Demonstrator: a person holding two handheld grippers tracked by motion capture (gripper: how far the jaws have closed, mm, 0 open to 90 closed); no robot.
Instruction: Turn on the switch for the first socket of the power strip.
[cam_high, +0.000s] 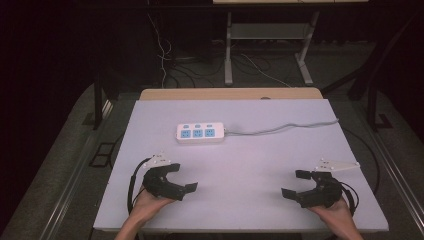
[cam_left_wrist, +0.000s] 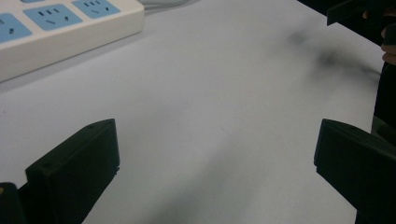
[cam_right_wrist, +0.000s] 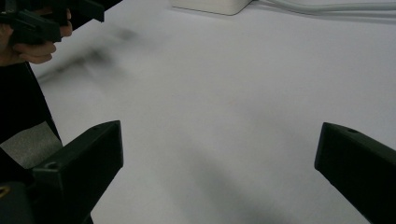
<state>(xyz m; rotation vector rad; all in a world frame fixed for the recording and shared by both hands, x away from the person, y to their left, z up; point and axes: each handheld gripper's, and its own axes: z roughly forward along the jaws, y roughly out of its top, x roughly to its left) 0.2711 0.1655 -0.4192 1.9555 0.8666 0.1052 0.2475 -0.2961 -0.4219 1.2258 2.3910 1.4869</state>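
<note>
While both hands rest near the front edge, the big pale table (cam_high: 240, 165) takes up most of the room's lit space, its white top bare across the middle. Beyond its far edge a strip of wooden board shows, and past that the dark floor with the metal legs of another stand (cam_high: 228, 50) and loose cables.

Next in size is the power strip (cam_high: 200, 133), lying flat toward the far left of the table top, well apart from both grippers. It is a white, rounded bar with three blue socket panels in a row and three small blue buttons above them. Its grey cord (cam_high: 285, 127) runs off to the right across the table and over the edge. In the left gripper view the power strip (cam_left_wrist: 60, 28) is cut off at the top left corner, so not all of its sockets are in frame there; in the right gripper view just one white end (cam_right_wrist: 210, 5) peeks in at the top with the cord (cam_right_wrist: 327, 7) beside it.

The left gripper (cam_high: 181, 176) sits at the near left, jaws spread wide with nothing between them. The right gripper (cam_high: 294, 183) sits at the near right, likewise wide open and empty. Dark smudges on the table in both gripper views are too blurred to make out.
</note>
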